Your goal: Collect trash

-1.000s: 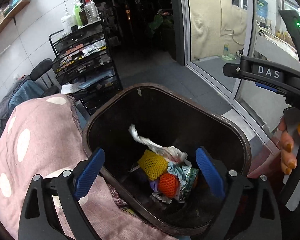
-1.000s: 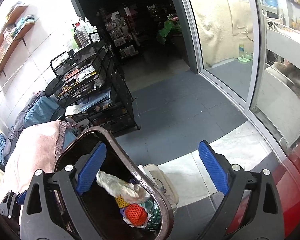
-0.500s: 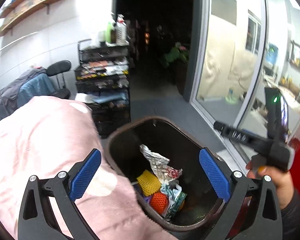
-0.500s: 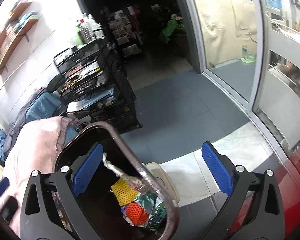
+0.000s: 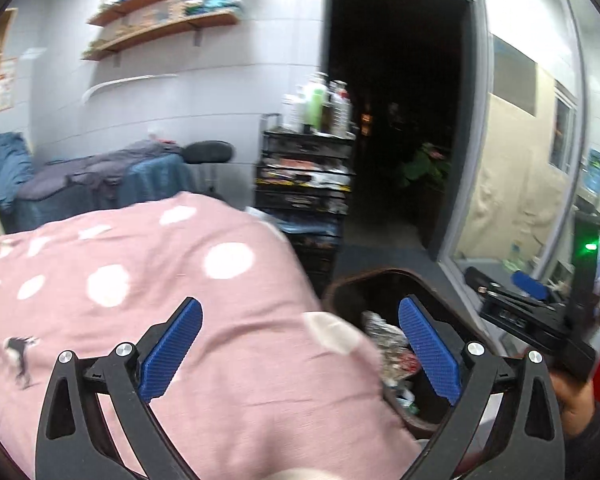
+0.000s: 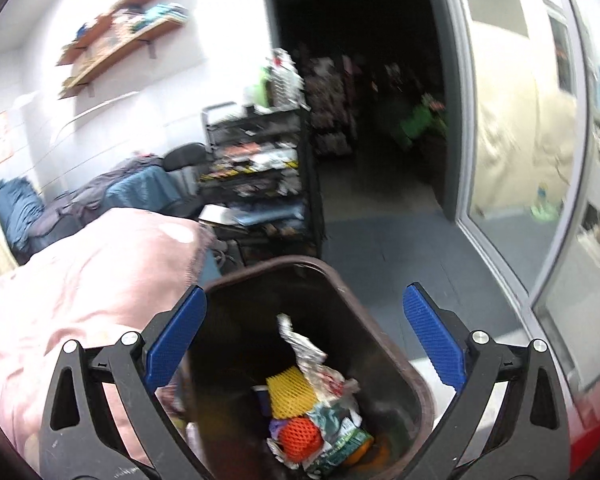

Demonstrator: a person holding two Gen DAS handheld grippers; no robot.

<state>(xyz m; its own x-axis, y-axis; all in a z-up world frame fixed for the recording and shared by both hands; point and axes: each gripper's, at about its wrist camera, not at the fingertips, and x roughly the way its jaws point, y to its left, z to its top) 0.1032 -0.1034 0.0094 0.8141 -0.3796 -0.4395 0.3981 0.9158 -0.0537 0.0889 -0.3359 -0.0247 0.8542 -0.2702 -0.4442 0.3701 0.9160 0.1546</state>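
The brown trash bin (image 6: pixel 384 364) sits below and between the wide-apart fingers of the right claw (image 6: pixel 306 344), which grips nothing. Inside lie one yellow foam net (image 6: pixel 290 396), one orange foam net (image 6: pixel 300 436), one crumpled foil wrapper (image 6: pixel 306 350) and a green packet (image 6: pixel 346 440). The left claw (image 5: pixel 300 354), its jaws having just been opening and now spread wide with nothing between them, hangs over a pink dotted blanket (image 5: pixel 140 280), the bin just beside its right finger.
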